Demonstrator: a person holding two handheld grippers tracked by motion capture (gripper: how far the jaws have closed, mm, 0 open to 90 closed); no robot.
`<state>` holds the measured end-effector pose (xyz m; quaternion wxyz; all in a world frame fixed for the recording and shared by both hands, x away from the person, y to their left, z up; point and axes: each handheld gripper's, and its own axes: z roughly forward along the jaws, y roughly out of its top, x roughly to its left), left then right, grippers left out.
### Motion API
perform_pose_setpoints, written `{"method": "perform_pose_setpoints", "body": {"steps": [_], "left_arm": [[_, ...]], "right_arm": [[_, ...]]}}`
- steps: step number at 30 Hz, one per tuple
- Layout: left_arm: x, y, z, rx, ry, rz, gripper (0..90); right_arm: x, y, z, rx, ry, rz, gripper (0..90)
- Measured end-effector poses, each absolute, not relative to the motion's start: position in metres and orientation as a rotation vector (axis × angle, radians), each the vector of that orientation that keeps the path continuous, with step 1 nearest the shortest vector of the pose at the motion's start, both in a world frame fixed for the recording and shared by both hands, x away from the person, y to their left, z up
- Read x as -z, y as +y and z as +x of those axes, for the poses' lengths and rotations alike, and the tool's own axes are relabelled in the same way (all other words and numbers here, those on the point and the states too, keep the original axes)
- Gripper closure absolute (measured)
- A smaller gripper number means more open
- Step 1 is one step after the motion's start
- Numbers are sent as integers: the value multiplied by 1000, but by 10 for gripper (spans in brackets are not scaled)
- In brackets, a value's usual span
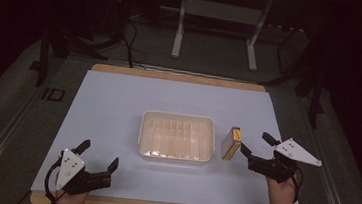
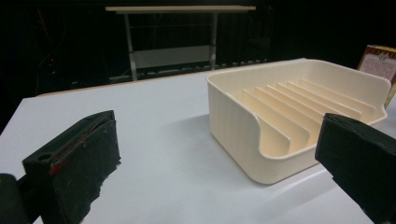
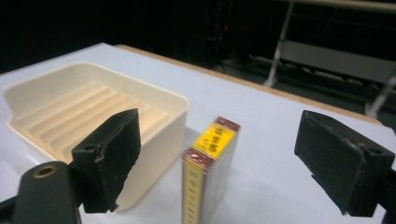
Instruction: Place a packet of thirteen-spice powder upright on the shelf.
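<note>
The small box (image 3: 208,172) stands on a long edge, its narrow top face carrying a yellow label with dark red ends; the print on the label is too small and blurred to read, though it looks like a few short lines of characters. In the high view the box (image 1: 231,143) sits right of centre, just beside the right wall of the cream ribbed tray (image 1: 178,118) but apart from it. Both stand on a pale blue-white surface (image 1: 113,105) with a wooden edge showing at its far and near sides; the room beyond is dark, with a grey floor, cables and the white legs of another table at the top of the frame. The right tongs (image 1: 253,148) are spread wide, lower right of the box, which lies between and beyond the two black jaws, untouched. The left tongs (image 1: 97,155) are spread too, at the lower left, well apart from the box and holding nothing.
</note>
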<state>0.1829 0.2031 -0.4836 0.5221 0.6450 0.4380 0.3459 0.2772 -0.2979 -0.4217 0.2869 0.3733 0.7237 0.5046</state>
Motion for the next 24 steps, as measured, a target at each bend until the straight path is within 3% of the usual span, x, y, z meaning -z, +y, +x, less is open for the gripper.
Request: {"method": "perform_pose_setpoints", "body": {"steps": [24], "left_arm": [[486, 201, 187, -802, 1050, 1574, 0]], "right_arm": [[400, -302, 294, -1043, 2274, 1077, 105]]}}
